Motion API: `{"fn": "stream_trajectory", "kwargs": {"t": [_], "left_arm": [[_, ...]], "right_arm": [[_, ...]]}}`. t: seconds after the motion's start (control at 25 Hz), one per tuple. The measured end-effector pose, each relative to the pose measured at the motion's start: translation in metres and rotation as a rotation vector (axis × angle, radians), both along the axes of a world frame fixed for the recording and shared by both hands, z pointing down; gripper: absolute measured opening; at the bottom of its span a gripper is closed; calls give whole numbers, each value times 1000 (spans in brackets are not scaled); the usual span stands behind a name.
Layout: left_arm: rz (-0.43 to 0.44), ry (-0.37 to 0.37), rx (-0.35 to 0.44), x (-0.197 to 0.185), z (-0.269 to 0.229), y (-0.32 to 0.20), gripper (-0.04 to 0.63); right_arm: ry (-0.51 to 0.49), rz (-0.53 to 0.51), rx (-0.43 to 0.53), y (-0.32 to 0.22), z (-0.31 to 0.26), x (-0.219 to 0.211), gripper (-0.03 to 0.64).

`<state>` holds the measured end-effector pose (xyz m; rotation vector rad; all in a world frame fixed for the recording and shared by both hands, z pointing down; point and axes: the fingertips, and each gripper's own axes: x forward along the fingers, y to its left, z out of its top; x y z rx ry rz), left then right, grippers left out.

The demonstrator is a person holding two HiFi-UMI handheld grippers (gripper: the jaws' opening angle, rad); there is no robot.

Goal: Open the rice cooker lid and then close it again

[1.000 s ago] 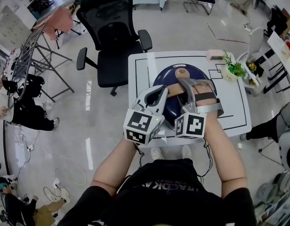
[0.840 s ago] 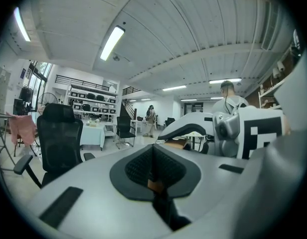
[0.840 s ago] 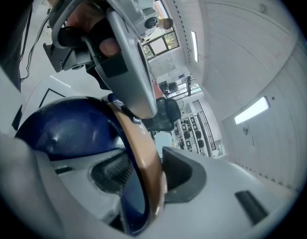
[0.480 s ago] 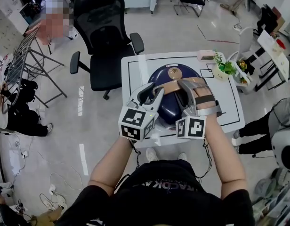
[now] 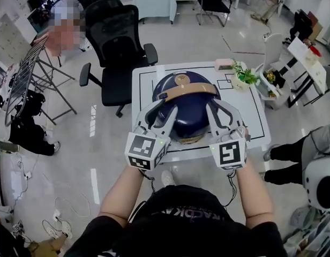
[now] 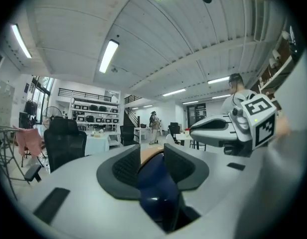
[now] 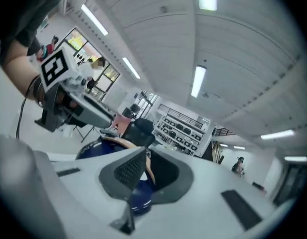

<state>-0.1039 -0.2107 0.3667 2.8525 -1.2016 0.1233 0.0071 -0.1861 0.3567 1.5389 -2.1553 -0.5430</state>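
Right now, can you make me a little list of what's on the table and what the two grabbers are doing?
table: white, black lines on top
cooker: dark blue, lid looks shut
handle: tan, lies across the lid
plant: at the table's far right corner
left gripper: near the cooker's front, jaws apart, just been opening, holds nothing
right gripper: near the cooker's front, jaws nearly together, just been closing, holds nothing

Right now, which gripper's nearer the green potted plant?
Right gripper, jaws just narrowed on nothing, at the dark blue rice cooker's plant side; left gripper, just widened, empty, opposite.
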Motion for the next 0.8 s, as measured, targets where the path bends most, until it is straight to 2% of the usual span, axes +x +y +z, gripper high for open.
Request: {"fn": "stream_trajectory", "kwargs": {"t": [0.04,0.16,0.32,0.52,0.8], "left_arm": [[-4,1,6,5,-4,10,147],[-18,8,20,20,-14,44,146],[-50,21,33,36,-24,91,115],[-111,14,37,47,-24,153,9],[-203,-10,21,51,-17,225,3]], "right_arm": [[-80,-20,13,11,-8,5,6],[-309,-106,19,45,-30,16,2],[-466,-188,-5,88,-47,32,2],[-500,-252,-16,137,-52,44,2],[-519,-363,-53,188,-44,42,2]]}}
